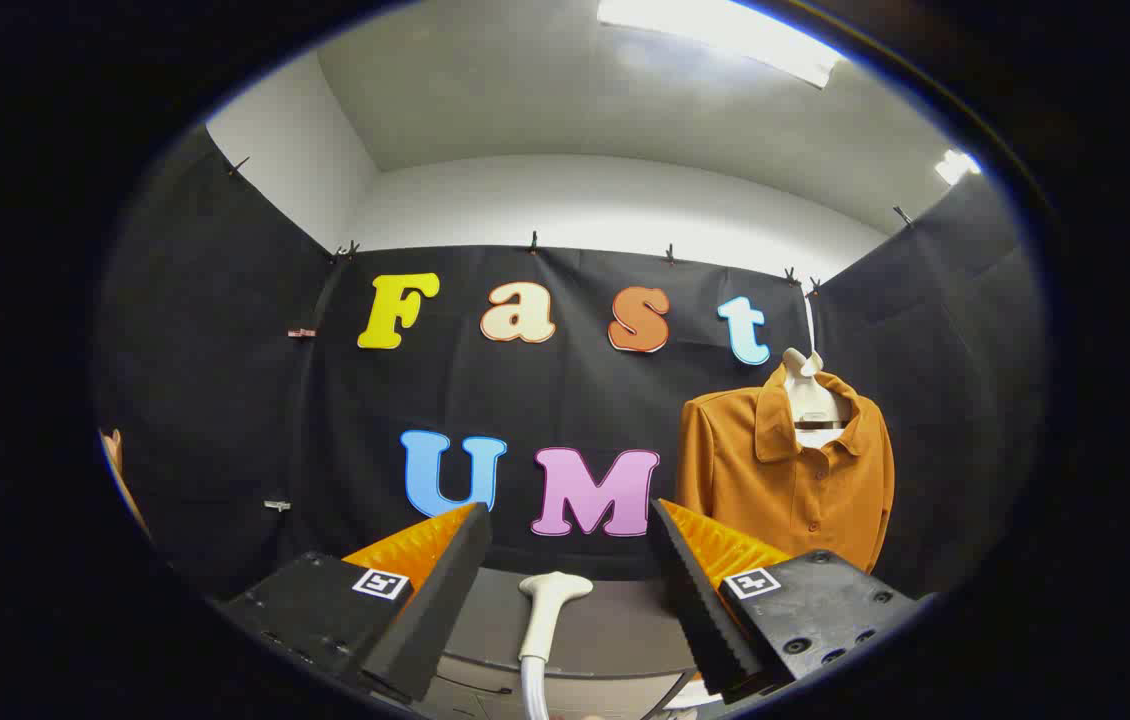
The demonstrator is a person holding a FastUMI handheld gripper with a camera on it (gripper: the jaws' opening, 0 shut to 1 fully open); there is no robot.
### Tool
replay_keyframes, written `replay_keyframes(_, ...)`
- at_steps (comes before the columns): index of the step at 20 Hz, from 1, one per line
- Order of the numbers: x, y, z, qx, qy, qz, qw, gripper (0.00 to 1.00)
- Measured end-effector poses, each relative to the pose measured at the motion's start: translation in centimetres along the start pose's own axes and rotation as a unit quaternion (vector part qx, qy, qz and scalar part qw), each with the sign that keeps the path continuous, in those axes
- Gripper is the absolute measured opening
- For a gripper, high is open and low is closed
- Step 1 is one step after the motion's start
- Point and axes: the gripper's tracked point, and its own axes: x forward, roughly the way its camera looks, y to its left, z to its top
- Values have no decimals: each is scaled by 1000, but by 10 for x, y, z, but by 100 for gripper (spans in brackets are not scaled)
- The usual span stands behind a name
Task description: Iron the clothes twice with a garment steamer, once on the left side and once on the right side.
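Between the spread, empty fingers of the hand-held gripper stands the steamer head, shirt beyond.

Black cloth hangs as the booth's wall, pinned along its top edge by small dark clips, with side panels of the same cloth angling forward at either end. Above the cloth rises a plain white wall, meeting a white ceiling. A bright strip light glows on the ceiling, high above the cloth.
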Motion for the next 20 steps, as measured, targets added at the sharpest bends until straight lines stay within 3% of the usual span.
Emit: replay_keyframes(20, 7, -1, -13, 10, 23, 12, 1000, 98)
